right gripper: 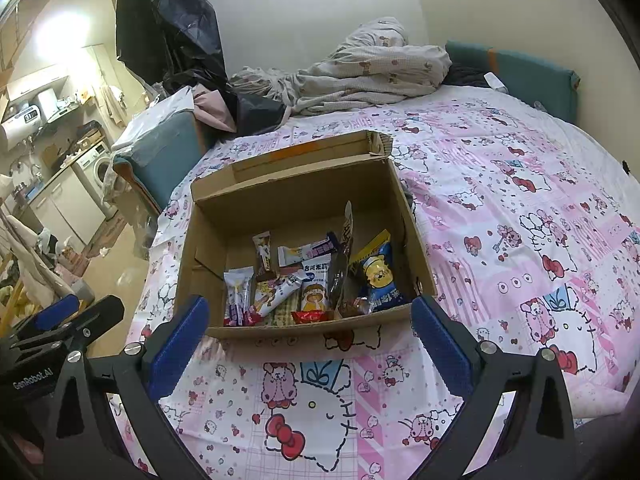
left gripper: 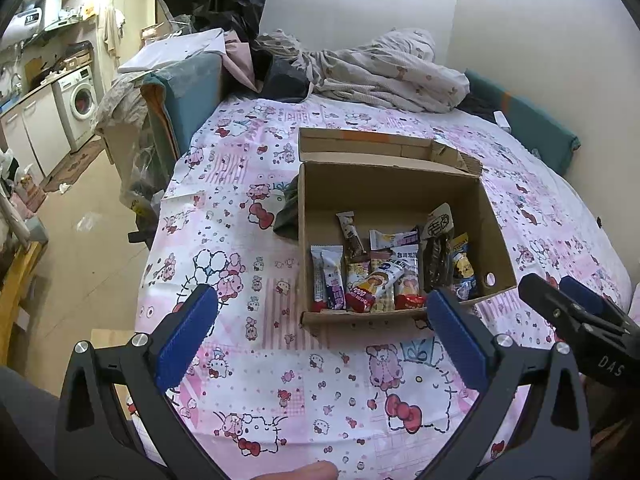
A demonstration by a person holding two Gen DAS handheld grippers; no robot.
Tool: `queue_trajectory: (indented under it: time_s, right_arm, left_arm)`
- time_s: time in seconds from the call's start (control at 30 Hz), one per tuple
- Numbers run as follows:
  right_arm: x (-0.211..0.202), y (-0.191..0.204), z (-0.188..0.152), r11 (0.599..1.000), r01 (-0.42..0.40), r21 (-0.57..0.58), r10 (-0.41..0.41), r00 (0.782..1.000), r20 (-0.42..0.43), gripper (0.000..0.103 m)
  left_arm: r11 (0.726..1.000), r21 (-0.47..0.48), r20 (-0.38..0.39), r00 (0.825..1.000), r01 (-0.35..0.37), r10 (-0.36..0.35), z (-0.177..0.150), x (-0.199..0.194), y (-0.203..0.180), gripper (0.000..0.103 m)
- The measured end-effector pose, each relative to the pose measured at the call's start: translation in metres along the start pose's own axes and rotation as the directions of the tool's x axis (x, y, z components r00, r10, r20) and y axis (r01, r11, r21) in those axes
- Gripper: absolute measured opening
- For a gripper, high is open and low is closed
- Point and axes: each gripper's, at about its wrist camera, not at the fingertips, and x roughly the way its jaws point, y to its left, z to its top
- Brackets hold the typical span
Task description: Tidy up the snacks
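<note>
Lettering "DAS" shows on the right hand-held gripper (right gripper: 310, 314) and "GenRobot.AI" on the left hand-held gripper (left gripper: 322, 306). Both stand wide apart, holding nothing. One cardboard box (right gripper: 416, 248) lies on the bed (right gripper: 500, 208), with about ten snack packets (right gripper: 316, 280) inside; their print is too small to read.
</note>
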Motion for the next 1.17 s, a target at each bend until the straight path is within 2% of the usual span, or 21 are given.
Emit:
queue_trajectory:
  time_s: [1.17]
  right_arm:
    - [0.0017,0.0003,-0.0053,1.000,0.003,-0.006,-0.003,1.000,-0.006,0.103]
  left_arm:
    - [1.000,0.004,0.004,1.000,-0.010,0.010,0.0012,-0.0018,0.0012,0.103]
